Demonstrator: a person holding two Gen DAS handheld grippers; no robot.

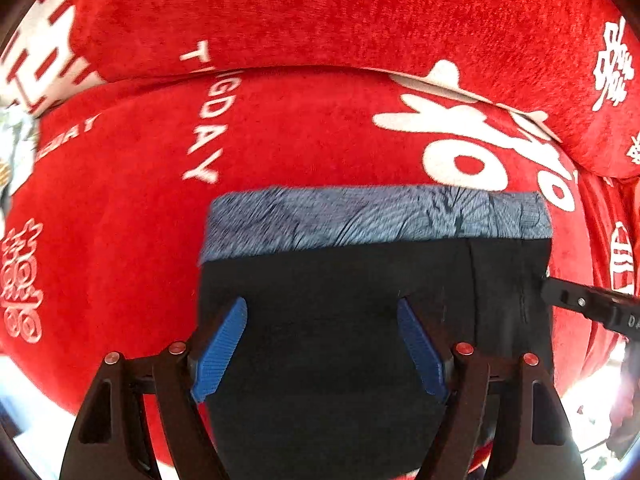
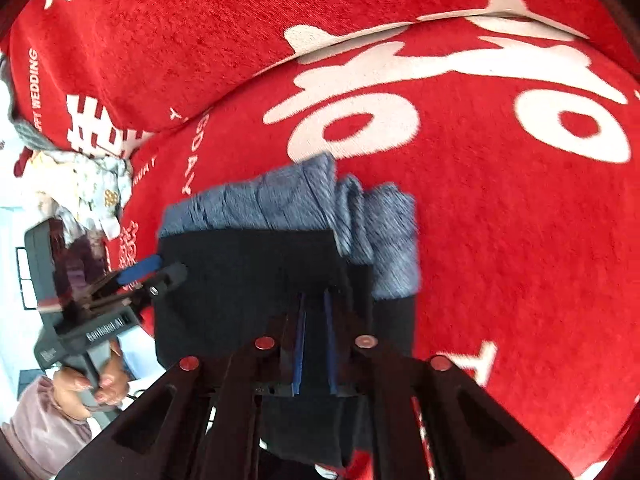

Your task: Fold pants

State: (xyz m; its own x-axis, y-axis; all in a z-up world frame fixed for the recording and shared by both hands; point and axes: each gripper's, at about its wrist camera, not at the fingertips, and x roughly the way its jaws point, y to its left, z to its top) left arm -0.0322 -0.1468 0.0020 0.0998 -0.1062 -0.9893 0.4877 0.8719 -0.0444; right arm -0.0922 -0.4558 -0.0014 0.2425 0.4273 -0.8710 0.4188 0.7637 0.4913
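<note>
Black pants (image 1: pixel 340 320) with a fuzzy blue-grey waistband (image 1: pixel 360 216) lie folded on a red plush sofa cover (image 1: pixel 120 200) printed with white characters. My left gripper (image 1: pixel 322 304) hovers over the black cloth, pointing down, its blue pads (image 1: pixel 222 348) wide apart and open, pressing nothing. My right gripper (image 2: pixel 314 296) is at the pants' (image 2: pixel 240 280) right edge, its pads (image 2: pixel 298 340) nearly together and shut on black fabric. The waistband (image 2: pixel 360 216) bunches up there. A finger of the right gripper (image 1: pixel 580 304) shows at the right of the left wrist view.
The sofa's red back cushion (image 2: pixel 160 40) rises behind the seat. A heap of pale patterned clothes (image 2: pixel 88 184) lies at the seat's left end. A person's hand (image 2: pixel 88 384) with a mauve sleeve (image 2: pixel 36 428) holds the left gripper (image 2: pixel 152 272).
</note>
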